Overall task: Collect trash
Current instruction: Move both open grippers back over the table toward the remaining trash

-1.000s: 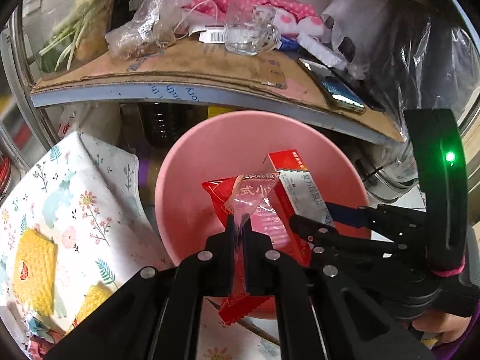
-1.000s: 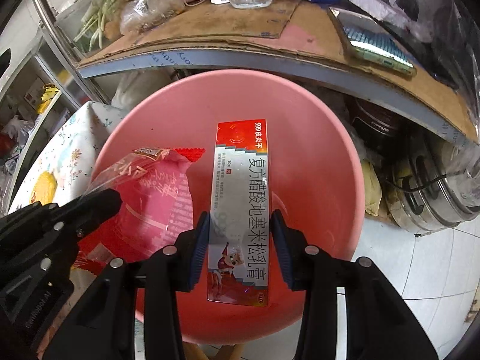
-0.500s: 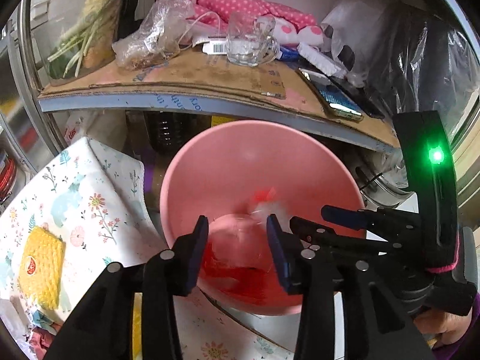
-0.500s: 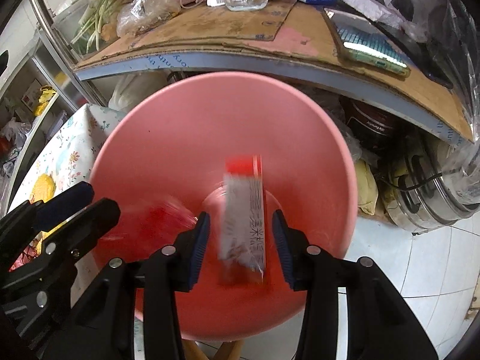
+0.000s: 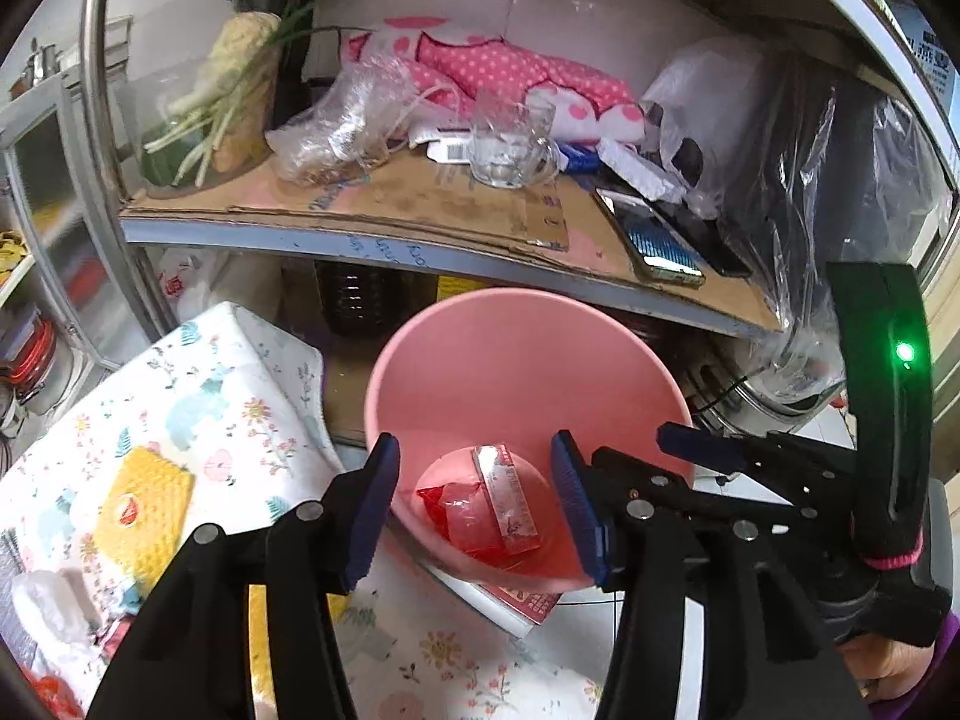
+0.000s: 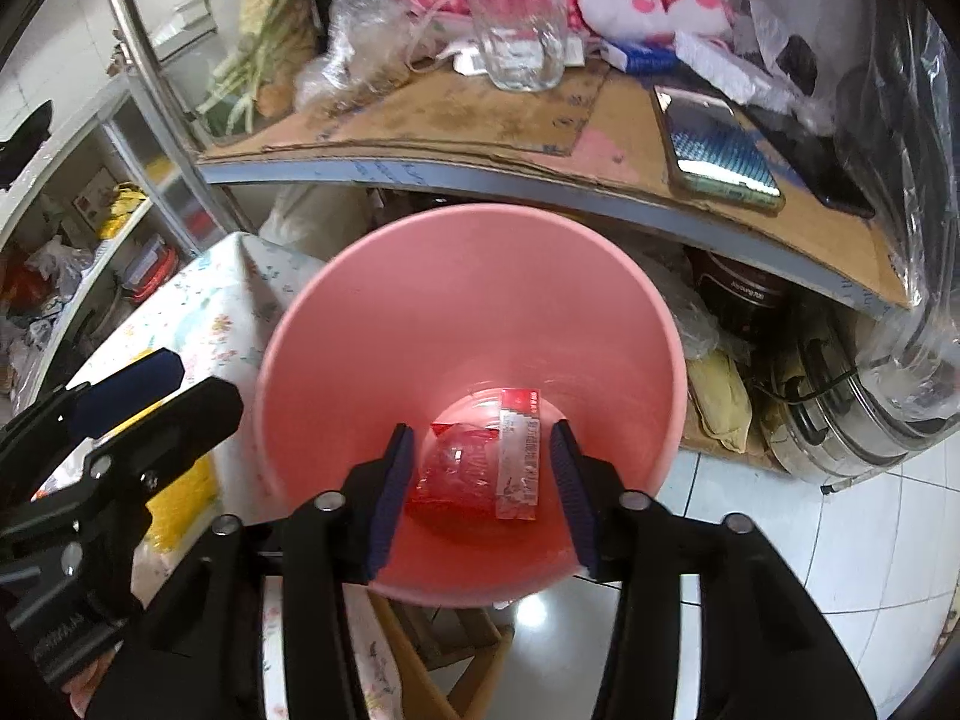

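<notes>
A pink bin [image 5: 516,360] [image 6: 456,300] stands below a shelf, beside a floral-clothed table. At its bottom lie a red wrapper [image 5: 462,516] [image 6: 456,474] and a red-and-white medicine box [image 5: 507,498] [image 6: 519,462]. My left gripper [image 5: 474,504] is open and empty above the bin's near rim. My right gripper [image 6: 483,492] is open and empty above the bin too; it also shows in the left wrist view [image 5: 720,456]. The left gripper shows at the left of the right wrist view [image 6: 150,396].
The table with floral cloth [image 5: 228,396] holds yellow packets [image 5: 144,510]. The cardboard-lined shelf [image 5: 420,204] carries a glass mug [image 5: 510,150], plastic bags, a phone [image 5: 651,240] and pink cloth. A metal pot [image 6: 852,414] sits on the tiled floor right of the bin.
Both grippers opened and let go. The red wrapper and the medicine box fell to the bottom of the pink bin. Both grippers have risen higher above it.
</notes>
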`<action>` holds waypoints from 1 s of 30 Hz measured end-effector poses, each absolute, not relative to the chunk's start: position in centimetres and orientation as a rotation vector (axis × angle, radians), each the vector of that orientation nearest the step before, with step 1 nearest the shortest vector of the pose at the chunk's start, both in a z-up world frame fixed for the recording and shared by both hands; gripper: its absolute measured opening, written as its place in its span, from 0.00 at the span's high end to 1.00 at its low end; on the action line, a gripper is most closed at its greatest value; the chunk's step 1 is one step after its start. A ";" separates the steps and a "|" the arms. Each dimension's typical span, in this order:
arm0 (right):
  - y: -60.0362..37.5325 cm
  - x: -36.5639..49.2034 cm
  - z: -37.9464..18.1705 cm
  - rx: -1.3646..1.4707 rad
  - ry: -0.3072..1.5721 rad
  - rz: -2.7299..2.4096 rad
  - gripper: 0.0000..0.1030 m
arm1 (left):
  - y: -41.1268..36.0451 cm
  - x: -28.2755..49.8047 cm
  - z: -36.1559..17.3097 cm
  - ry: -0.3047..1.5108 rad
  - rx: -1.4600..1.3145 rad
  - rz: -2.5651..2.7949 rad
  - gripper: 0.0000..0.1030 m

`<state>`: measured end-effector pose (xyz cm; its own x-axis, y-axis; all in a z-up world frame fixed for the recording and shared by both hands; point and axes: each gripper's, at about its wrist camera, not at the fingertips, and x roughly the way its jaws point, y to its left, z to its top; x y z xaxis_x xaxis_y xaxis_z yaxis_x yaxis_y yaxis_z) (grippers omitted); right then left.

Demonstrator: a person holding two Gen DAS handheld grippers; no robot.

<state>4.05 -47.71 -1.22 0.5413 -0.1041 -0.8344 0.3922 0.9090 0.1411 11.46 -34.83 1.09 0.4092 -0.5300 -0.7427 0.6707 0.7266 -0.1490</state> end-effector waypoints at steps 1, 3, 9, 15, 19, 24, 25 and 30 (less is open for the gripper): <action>-47.3 3.8 -0.9 0.324 0.948 -0.295 0.51 | -34.4 11.3 1.4 0.858 0.180 -0.756 0.49; -46.6 3.4 -0.2 0.315 0.929 -0.284 0.51 | -33.6 11.1 1.8 0.849 0.175 -0.741 0.48; -43.7 2.8 1.5 0.257 0.885 -0.249 0.51 | -30.4 10.6 2.6 0.846 0.148 -0.677 0.47; -40.6 2.5 2.7 0.226 0.838 -0.202 0.51 | -27.2 10.2 3.4 0.829 0.136 -0.603 0.47; -38.2 2.4 3.4 0.188 0.813 -0.185 0.51 | -25.0 9.8 3.5 0.822 0.131 -0.559 0.47; -35.6 2.3 3.7 0.163 0.802 -0.142 0.51 | -21.7 9.4 3.6 0.820 0.105 -0.508 0.47; -35.0 2.3 3.8 0.155 0.799 -0.135 0.51 | -21.3 9.3 3.5 0.820 0.102 -0.500 0.47; -33.0 2.4 3.7 0.178 0.803 -0.076 0.51 | -18.4 8.8 3.5 0.814 0.086 -0.460 0.47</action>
<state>2.42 -32.99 3.69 0.6931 -0.0005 -0.7208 0.1356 0.9822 0.1297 8.84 -18.40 3.54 0.5938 -0.3627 -0.7183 0.4279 0.8983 -0.0999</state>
